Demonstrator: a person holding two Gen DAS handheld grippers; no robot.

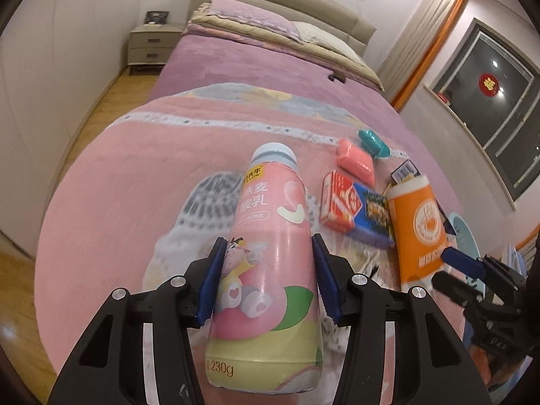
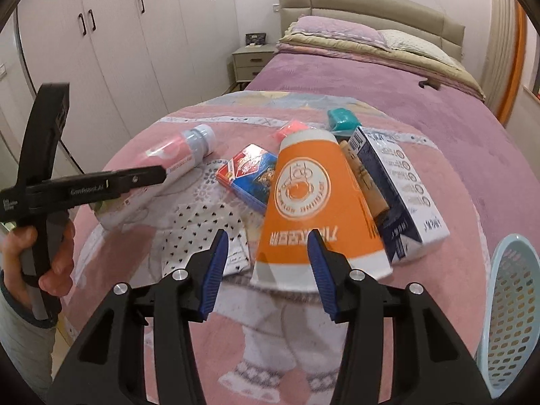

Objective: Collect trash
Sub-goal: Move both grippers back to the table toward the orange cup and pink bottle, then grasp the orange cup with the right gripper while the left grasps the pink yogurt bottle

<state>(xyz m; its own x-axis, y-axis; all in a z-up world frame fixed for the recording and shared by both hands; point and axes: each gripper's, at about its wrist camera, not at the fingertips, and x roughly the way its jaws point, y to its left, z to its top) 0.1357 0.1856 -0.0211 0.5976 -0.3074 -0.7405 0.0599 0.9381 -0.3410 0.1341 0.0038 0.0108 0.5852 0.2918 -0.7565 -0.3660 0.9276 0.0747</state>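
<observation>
My left gripper (image 1: pixel 268 263) is shut on a pink yogurt bottle (image 1: pixel 266 263), pads on both its sides; the bottle also shows in the right wrist view (image 2: pixel 172 165) with the left gripper (image 2: pixel 148 177) on it. My right gripper (image 2: pixel 266 253) is open, its fingers just in front of an orange paper cup (image 2: pixel 310 202) lying on its side on the pink blanket (image 2: pixel 270 354). The cup also shows in the left wrist view (image 1: pixel 418 226), with the right gripper's blue fingertip (image 1: pixel 452 256) touching it.
Beside the cup lie a red and blue box (image 2: pixel 249 175), a navy and white carton (image 2: pixel 401 195), a pink packet (image 1: pixel 356 162), a teal item (image 2: pixel 341 118) and a dotted wrapper (image 2: pixel 202 229). A light blue basket (image 2: pixel 509 314) stands at the right.
</observation>
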